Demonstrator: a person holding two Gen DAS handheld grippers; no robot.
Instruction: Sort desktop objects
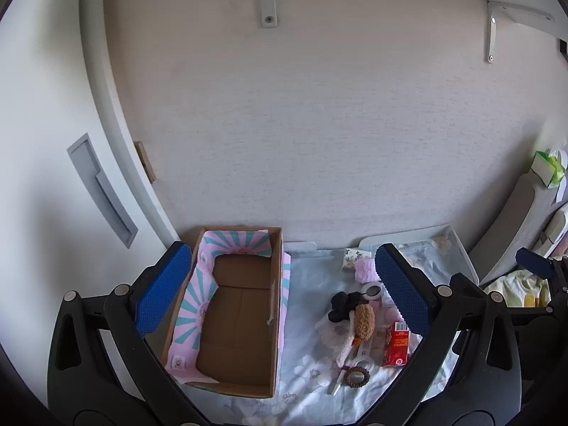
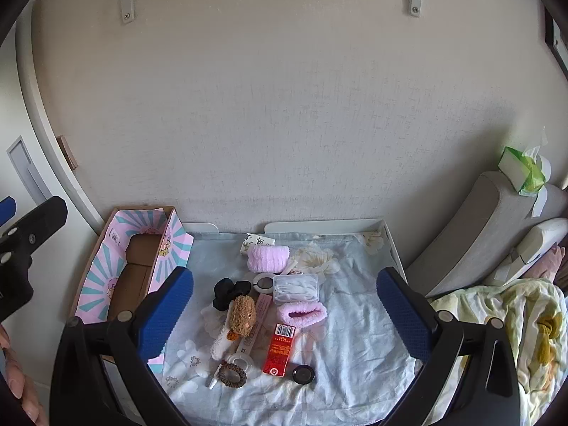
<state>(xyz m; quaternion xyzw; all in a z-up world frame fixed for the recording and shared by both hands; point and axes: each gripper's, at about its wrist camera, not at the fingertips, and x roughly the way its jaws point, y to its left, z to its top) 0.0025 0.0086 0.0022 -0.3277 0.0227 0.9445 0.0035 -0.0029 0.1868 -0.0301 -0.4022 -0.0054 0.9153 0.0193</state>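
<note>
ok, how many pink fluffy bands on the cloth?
2. One pink fluffy band lies near the wall, beside the small patterned box. The other lies nearer the camera, just in front of the clear plastic case. More could be hidden in the pile.

Free room and obstacles on the cloth-covered table [image 2: 355, 372]. The cardboard box [image 1: 245, 323] stands open-topped at the table's left end, its brown floor bare, so entry from above is unobstructed. The clutter sits in one cluster at centre: red carton [image 2: 280, 349], brown plush clip [image 2: 243, 314], clear plastic case [image 2: 296, 287], two pink fluffy bands. Bare cloth lies right of the cluster. The wall [image 2: 284, 124] closes the far side.
</note>
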